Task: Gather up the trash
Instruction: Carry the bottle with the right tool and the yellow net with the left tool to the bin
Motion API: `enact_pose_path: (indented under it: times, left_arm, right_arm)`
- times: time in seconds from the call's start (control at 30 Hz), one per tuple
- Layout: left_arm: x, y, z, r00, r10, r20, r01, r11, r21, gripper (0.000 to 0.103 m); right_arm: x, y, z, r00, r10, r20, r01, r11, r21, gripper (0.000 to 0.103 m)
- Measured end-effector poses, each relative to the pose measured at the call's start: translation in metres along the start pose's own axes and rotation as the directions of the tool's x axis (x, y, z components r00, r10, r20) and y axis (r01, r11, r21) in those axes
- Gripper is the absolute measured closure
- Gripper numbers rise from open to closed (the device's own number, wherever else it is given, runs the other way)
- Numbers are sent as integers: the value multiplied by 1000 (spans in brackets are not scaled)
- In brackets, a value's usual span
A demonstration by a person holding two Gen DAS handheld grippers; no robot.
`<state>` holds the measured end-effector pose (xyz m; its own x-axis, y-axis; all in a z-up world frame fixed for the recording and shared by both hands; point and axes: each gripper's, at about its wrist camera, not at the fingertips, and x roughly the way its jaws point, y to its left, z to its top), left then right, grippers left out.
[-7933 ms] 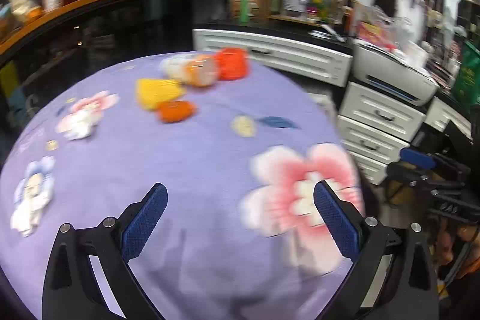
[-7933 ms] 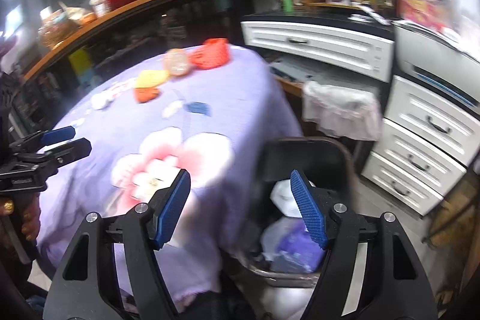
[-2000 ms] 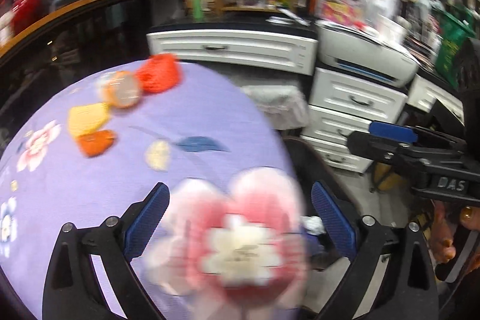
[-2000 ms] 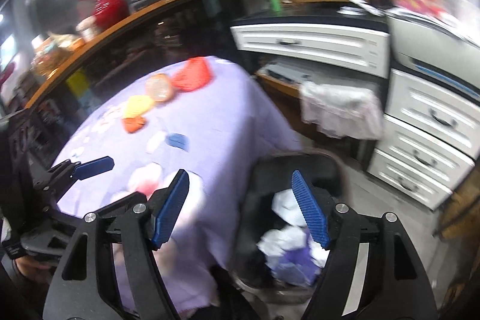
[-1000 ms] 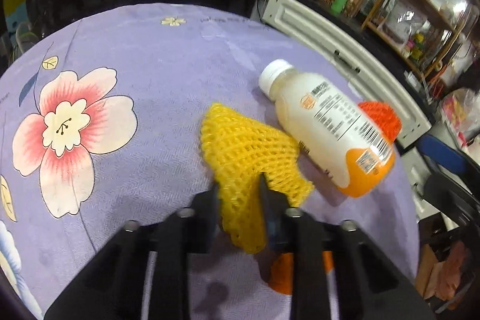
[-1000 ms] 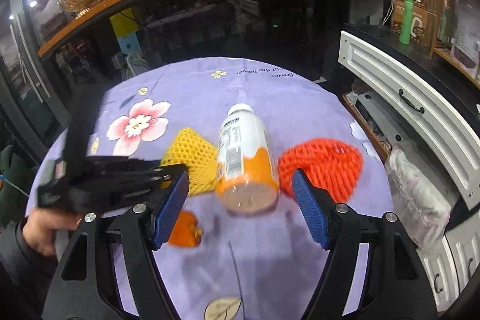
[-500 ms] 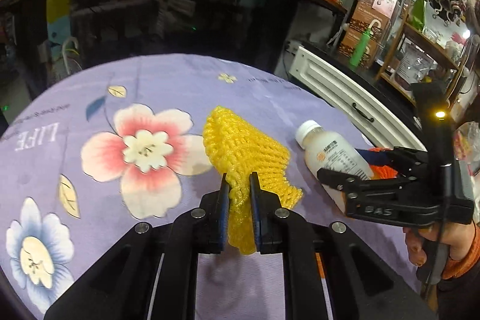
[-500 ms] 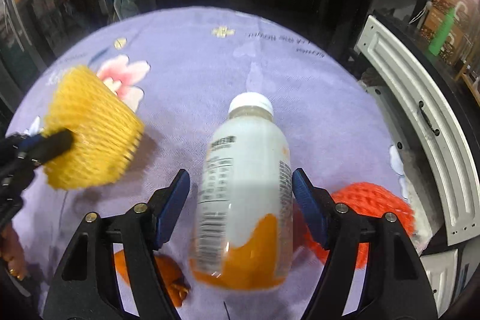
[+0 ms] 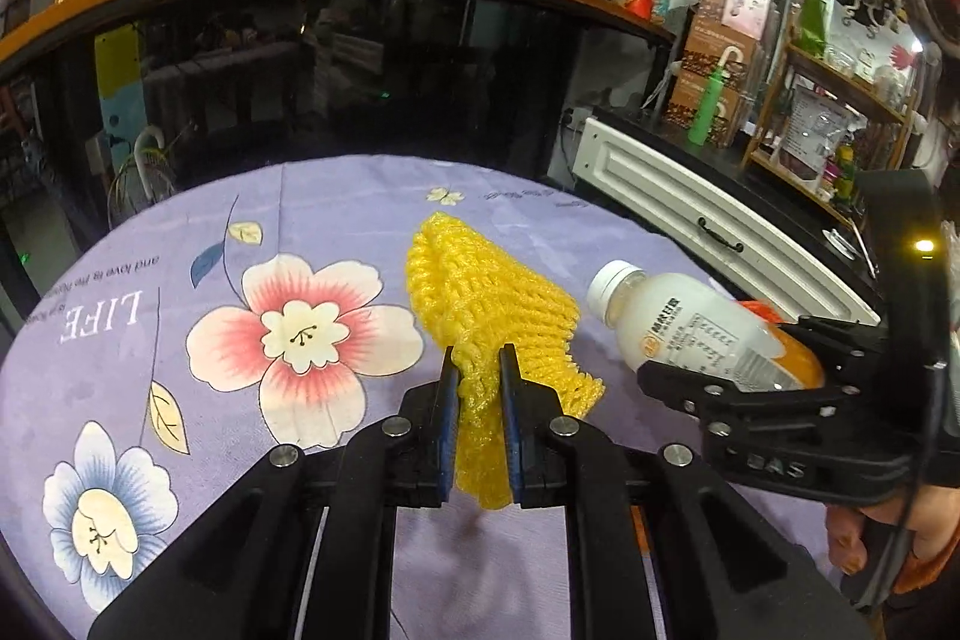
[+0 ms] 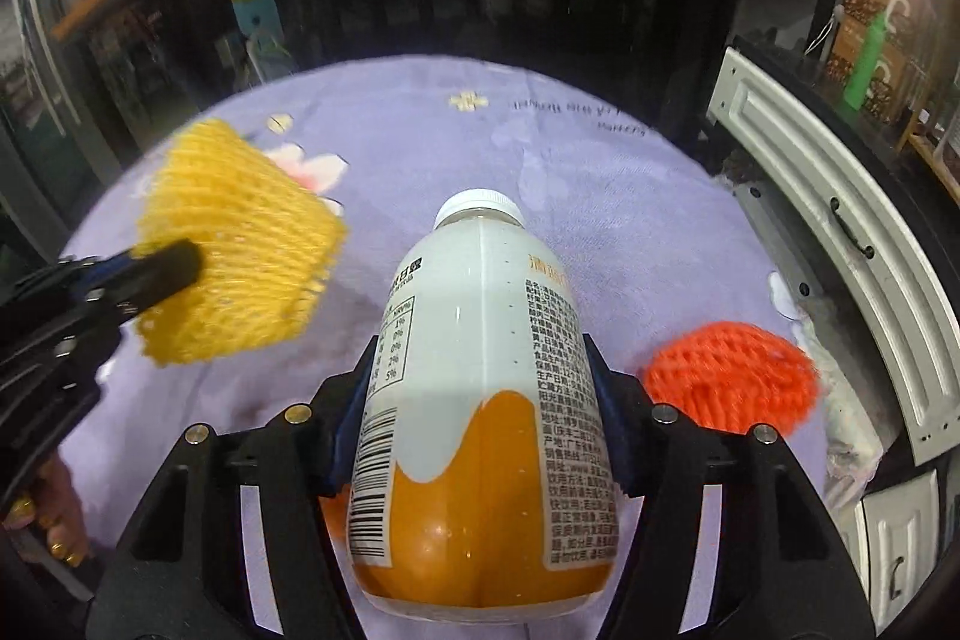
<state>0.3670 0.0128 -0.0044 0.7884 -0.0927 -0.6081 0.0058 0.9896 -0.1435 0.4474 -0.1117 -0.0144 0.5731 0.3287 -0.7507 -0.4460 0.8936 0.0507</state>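
Note:
A yellow foam fruit net hangs a little above the purple flowered tablecloth, and my left gripper is shut on its lower edge. In the right wrist view the same net is at the left, blurred, with the left gripper clamped on it. A white and orange drink bottle lies on the cloth, cap pointing away. My right gripper straddles its body. Its jaws are closing and the blue pads touch both sides of the bottle.
An orange-red foam net lies right of the bottle near the table's edge. A small orange scrap shows under the bottle's left side. White drawers stand past the right edge, and a dark glass counter runs behind the table.
The left gripper has lifted the yellow net off the cloth. The right gripper has moved in over the bottle and its fingers have narrowed onto the bottle's sides.

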Motion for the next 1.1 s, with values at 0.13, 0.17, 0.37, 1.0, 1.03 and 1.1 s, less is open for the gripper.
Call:
enact_pose_path:
  times: [0.13,0.17,0.37,1.0,1.03,1.1]
  left_arm:
    - [-22,-13,-4,1000,-5,28,4,1000,28,90]
    - [-28,-17,-6,999,-6,34,5,999,39,90]
    - [-65,-42,-23,997,-31,68,26,997,78,90]
    - [-128,-172,-118,961,-277,-11,272,932,241,90]
    - [-128,-178,-123,958,-288,-22,284,926,250,90]
    - [-128,-190,-131,951,-306,-42,306,915,263,90]
  right_arm:
    - [-34,-1,-17,998,32,52,-35,998,46,41]
    - [-42,-2,-23,997,37,65,-40,998,52,41]
    - [-106,-5,-74,987,38,157,-53,994,93,41]
    - [-233,-72,-292,950,-228,214,142,924,354,41]
    - [-231,-79,-304,952,-238,194,151,914,377,41]
    - [-223,-91,-325,955,-252,156,168,895,413,41]
